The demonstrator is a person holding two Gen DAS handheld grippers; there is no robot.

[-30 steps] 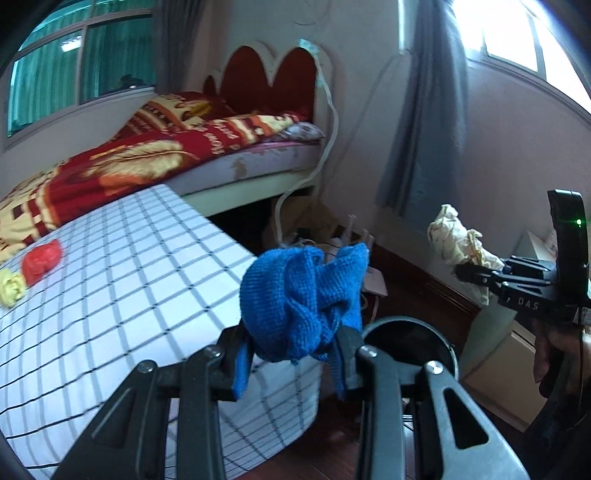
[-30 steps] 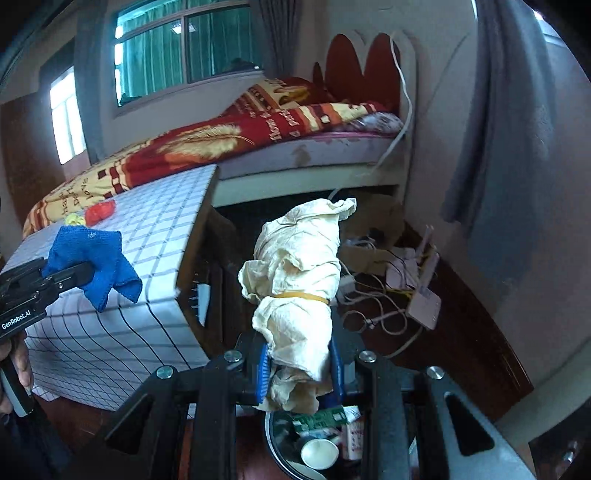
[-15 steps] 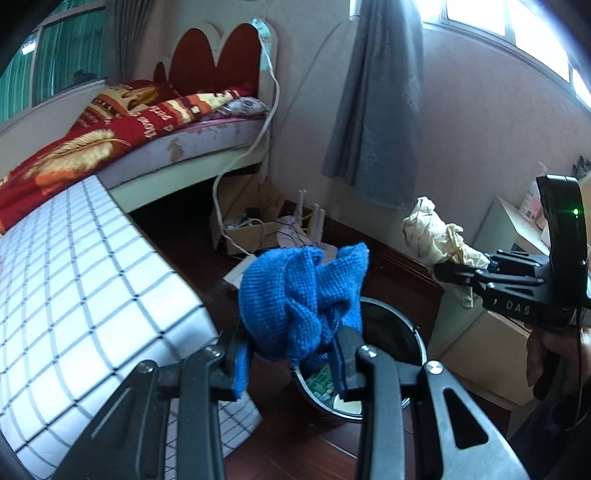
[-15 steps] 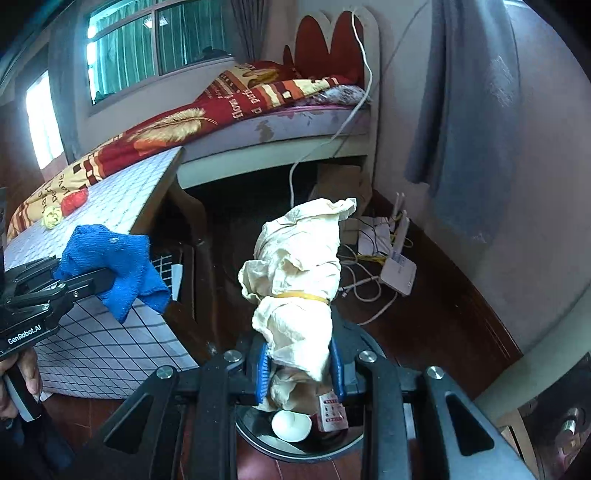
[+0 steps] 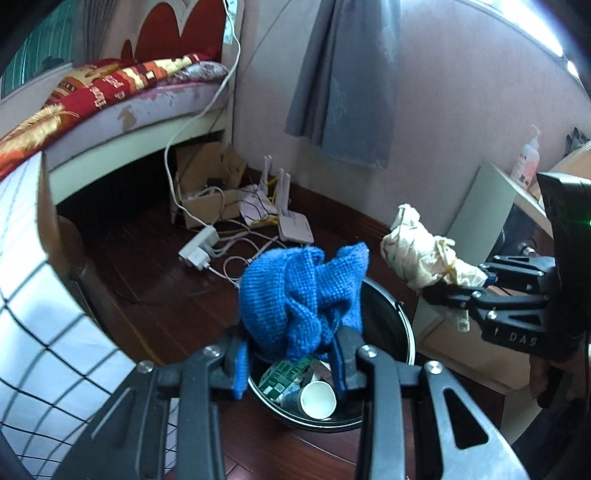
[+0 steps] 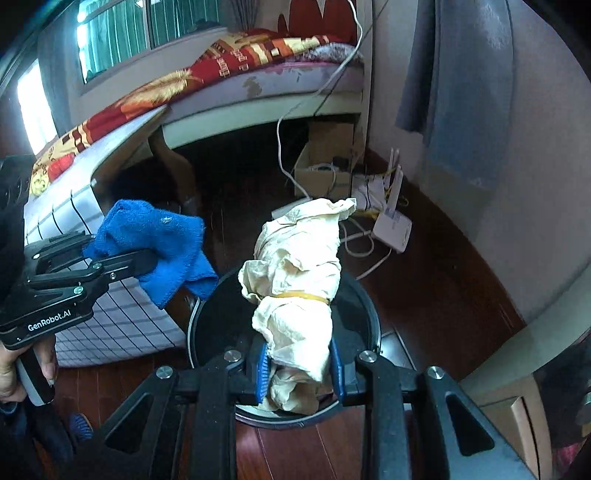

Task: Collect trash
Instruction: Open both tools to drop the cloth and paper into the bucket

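Left gripper fingers clamp a blue cloth. Right gripper fingers clamp a cream wad. The bin lies just beyond both fingertips.

- A bed with a red heart-shaped headboard and a red and gold blanket stands along the far wall.
- A grey curtain hangs down the wall right of the bed.
- An open cardboard box sits on the dark wood floor by the bed's corner.
- A white cable runs from the headboard down to a white power strip.
- A white router lies near the box, among loose wires.
- A checked cloth covers a table at the left.
- A pump bottle stands on a white shelf at the right.
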